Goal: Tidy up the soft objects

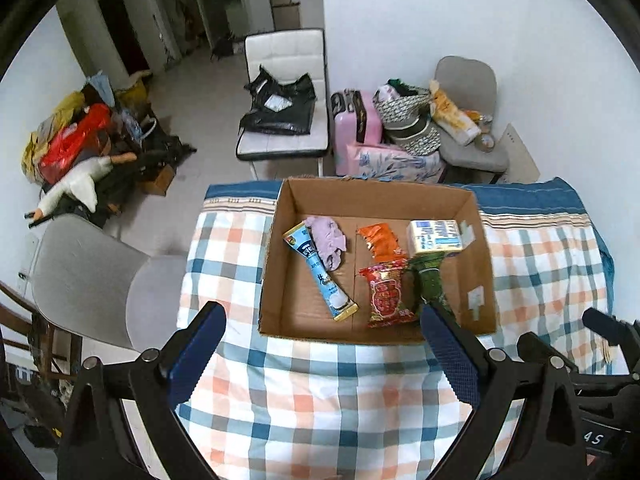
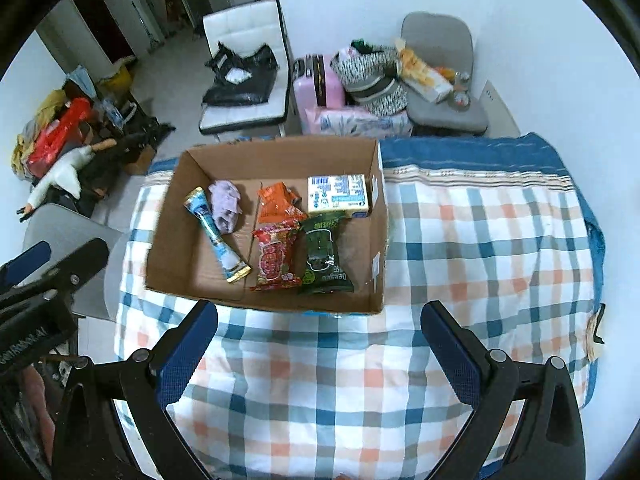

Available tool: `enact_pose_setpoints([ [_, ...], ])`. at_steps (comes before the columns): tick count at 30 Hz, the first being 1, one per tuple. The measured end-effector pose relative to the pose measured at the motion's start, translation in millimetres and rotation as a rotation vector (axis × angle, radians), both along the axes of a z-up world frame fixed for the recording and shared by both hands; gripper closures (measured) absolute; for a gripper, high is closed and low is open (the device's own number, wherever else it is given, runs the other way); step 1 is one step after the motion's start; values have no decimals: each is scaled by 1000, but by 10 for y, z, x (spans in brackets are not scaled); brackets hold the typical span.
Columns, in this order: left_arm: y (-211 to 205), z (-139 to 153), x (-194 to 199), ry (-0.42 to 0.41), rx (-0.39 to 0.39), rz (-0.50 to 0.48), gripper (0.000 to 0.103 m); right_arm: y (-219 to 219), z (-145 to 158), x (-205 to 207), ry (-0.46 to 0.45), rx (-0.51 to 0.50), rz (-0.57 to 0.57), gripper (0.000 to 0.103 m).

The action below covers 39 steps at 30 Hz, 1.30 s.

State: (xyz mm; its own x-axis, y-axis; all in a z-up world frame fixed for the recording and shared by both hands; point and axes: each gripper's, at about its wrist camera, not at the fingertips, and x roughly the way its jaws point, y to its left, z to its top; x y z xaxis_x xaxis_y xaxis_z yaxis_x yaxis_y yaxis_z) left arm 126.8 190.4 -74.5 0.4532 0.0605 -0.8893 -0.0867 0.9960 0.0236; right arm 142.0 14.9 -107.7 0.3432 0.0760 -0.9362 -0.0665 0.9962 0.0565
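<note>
An open cardboard box point(image 1: 482, 272) point(image 2: 168, 220) sits on a checked cloth. In it lie a blue tube packet point(image 1: 320, 270) point(image 2: 218, 232), a lilac cloth point(image 1: 330, 240) point(image 2: 226, 204), an orange packet point(image 1: 380, 240) point(image 2: 278, 202), a red packet point(image 1: 386, 294) point(image 2: 274, 260), a green packet point(image 1: 430, 276) point(image 2: 324, 256) and a white and blue carton point(image 1: 434, 236) point(image 2: 338, 194). My left gripper point(image 1: 320, 344) is open and empty above the cloth in front of the box. My right gripper point(image 2: 318, 340) is open and empty, also in front of the box.
The checked cloth point(image 1: 320, 400) point(image 2: 480, 240) covers the table. A grey chair point(image 1: 92, 280) stands at the left. Beyond are a white chair with a black bag point(image 1: 280, 108), a pink suitcase point(image 1: 356, 120), bags, another grey chair point(image 1: 468, 92), and a clutter pile point(image 1: 80, 148) on the floor.
</note>
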Motion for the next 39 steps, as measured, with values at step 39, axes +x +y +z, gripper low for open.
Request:
enact_pose_setpoints([
  [39, -123, 782, -890, -98, -20, -11, 3, -279, 1357, -1027, -230, -30, -44, 0],
])
